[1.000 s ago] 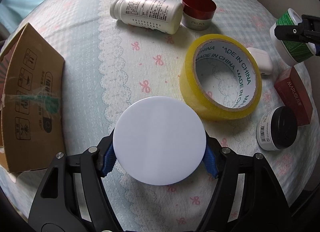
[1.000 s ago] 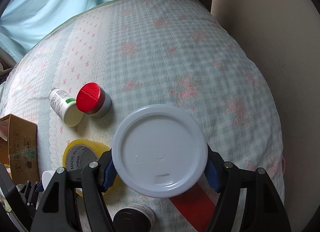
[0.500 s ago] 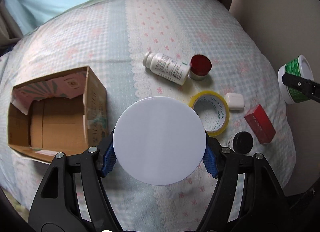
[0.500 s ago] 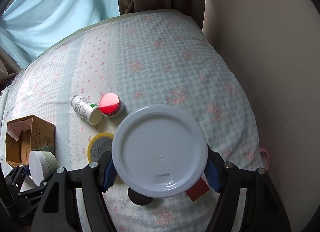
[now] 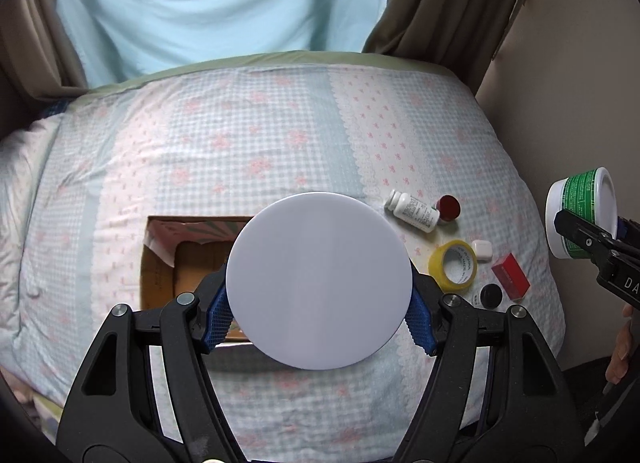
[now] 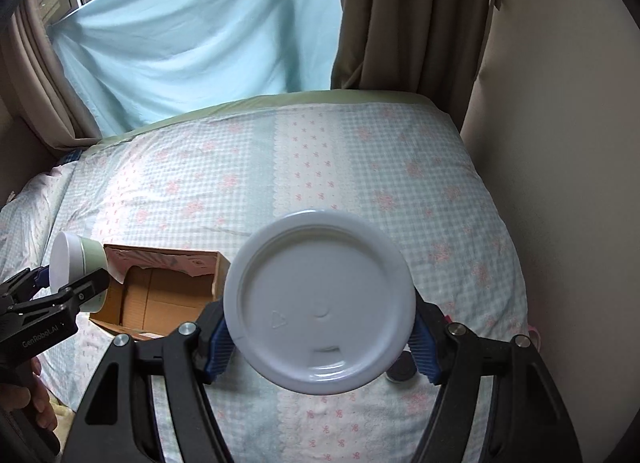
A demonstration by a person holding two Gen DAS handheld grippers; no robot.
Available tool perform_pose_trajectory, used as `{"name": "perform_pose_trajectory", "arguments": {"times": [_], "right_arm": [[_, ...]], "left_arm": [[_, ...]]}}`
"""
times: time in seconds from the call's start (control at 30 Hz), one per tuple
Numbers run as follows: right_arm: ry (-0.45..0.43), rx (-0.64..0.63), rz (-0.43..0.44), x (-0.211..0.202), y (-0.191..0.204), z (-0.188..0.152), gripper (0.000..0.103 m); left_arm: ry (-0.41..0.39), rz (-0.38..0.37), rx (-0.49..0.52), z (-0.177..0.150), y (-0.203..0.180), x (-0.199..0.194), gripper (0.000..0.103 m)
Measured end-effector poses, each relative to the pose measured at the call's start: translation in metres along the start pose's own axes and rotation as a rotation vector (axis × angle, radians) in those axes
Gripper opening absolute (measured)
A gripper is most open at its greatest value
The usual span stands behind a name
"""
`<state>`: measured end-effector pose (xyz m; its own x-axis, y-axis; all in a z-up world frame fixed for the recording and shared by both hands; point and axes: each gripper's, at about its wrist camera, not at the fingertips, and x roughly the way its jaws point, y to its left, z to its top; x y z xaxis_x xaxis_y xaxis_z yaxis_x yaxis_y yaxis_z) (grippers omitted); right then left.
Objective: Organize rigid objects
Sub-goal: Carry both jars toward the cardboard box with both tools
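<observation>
both claws clamped on round tubs, held high over the bed [image 5: 280, 135], likely for carrying to the open cardboard box [image 6: 160, 295]. left claw [image 5: 319, 315] grips a pale green tub [image 6: 78, 267] by its sides, smooth flat white base facing its camera. right claw [image 6: 319, 337] squeezes a green-labelled tub [image 5: 580, 203], ridged plastic lid forward. tape roll [image 5: 454, 265], pill bottle [image 5: 414, 212], red box [image 5: 511, 275] lie on the quilt.

The black left gripper arm [image 6: 38, 321] says "GenRoboLAI". The black right gripper arm [image 5: 622, 283] shows "DA".
</observation>
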<state>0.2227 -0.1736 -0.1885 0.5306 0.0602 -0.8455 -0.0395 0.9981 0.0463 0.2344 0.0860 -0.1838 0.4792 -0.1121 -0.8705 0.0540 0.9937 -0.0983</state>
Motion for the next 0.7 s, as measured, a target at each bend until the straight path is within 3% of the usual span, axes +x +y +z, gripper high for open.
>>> {"name": "perform_pose_trajectory", "arguments": {"times": [0.27, 0.5, 0.7], "right_arm": [[0.019, 0.018, 0.087, -0.007, 0.125, 0.005, 0.068], [0.092, -0.007, 0.148, 0.031, 0.2, 0.002, 0.068], [0.175, -0.088, 0.141, 0.08, 0.23, -0.001, 0.068]], "left_arm": [[0.022, 0.011, 0.025, 0.002, 0.109, -0.022, 0.067], [0.106, 0.022, 0.008, 0.002, 0.16, 0.015, 0.067], [0.193, 0.021, -0.024, 0.001, 0.175, 0.066, 0.067]]}}
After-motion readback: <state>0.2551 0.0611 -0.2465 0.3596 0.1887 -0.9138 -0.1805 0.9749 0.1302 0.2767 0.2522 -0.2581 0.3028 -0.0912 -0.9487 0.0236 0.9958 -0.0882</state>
